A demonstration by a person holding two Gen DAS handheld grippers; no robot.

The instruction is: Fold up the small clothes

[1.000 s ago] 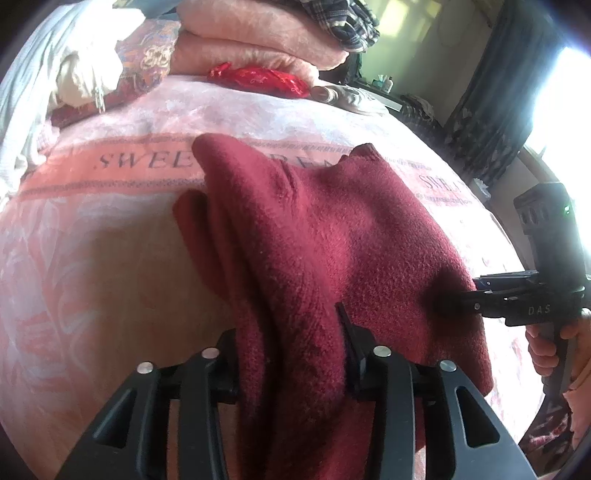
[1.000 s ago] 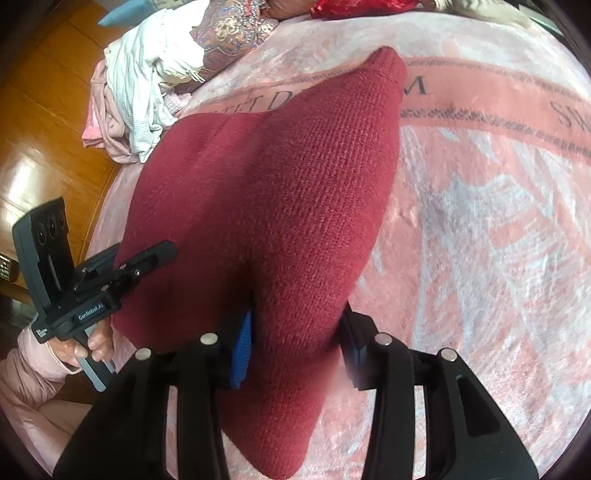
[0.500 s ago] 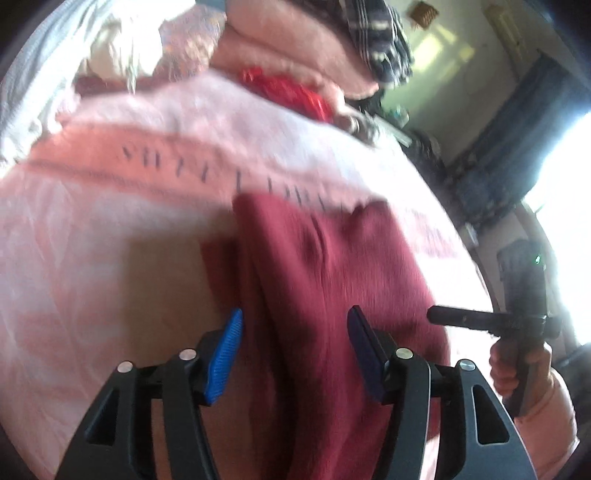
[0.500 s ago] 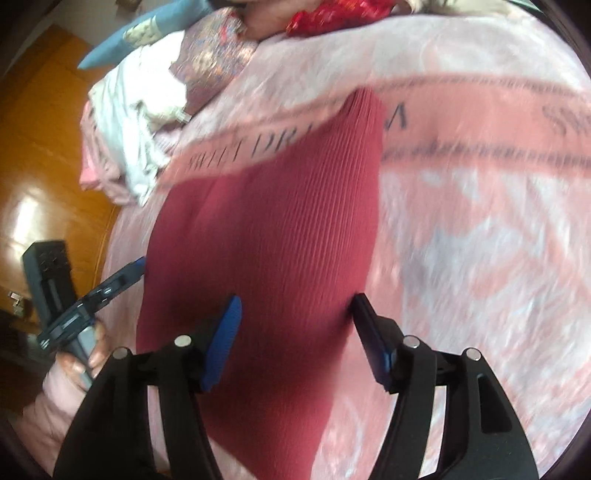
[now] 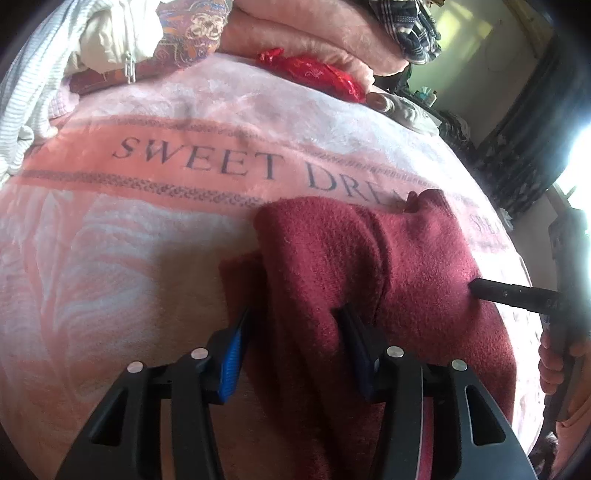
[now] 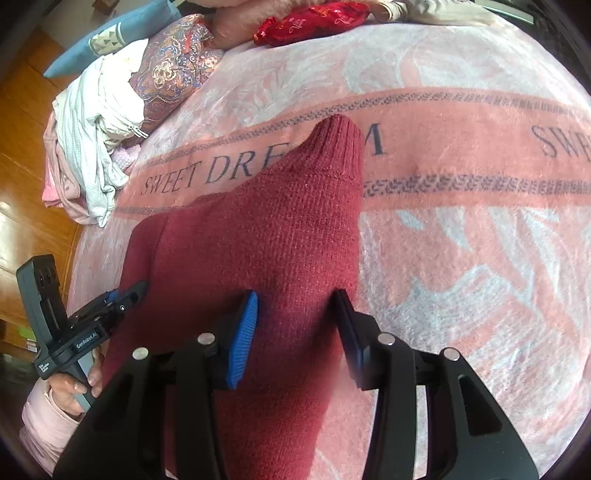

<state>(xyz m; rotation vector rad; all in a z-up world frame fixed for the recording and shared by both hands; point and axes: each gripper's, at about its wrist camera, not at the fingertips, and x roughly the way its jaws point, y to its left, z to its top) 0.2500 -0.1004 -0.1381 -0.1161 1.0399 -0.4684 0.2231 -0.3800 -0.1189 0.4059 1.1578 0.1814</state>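
Observation:
A dark red knitted sweater (image 5: 369, 258) lies partly folded on the pink "SWEET DREAM" blanket (image 5: 110, 258). My left gripper (image 5: 295, 314) is closing its jaws, and a raised fold at the sweater's left edge fills the gap between the pads. In the right wrist view the sweater (image 6: 266, 229) runs away from me, with its ribbed end over the lettering. My right gripper (image 6: 295, 295) is also closing, with the sweater's right edge bunched between its pads. Each gripper shows in the other's view: the right (image 5: 480, 288) and the left (image 6: 129, 291), both at the cloth's edges.
Folded pink blankets (image 5: 314, 33), a red pouch (image 5: 314, 72), a patterned cushion (image 6: 173, 70) and a heap of white clothes (image 6: 99, 122) line the far side of the bed. Wooden floor (image 6: 22, 147) lies past the left edge. A person's hand (image 6: 74, 387) holds the left gripper.
A second ago both grippers held the sweater up. They opened and the cloth dropped flat onto the blanket. Both have since shifted along it and closed on its edges again.

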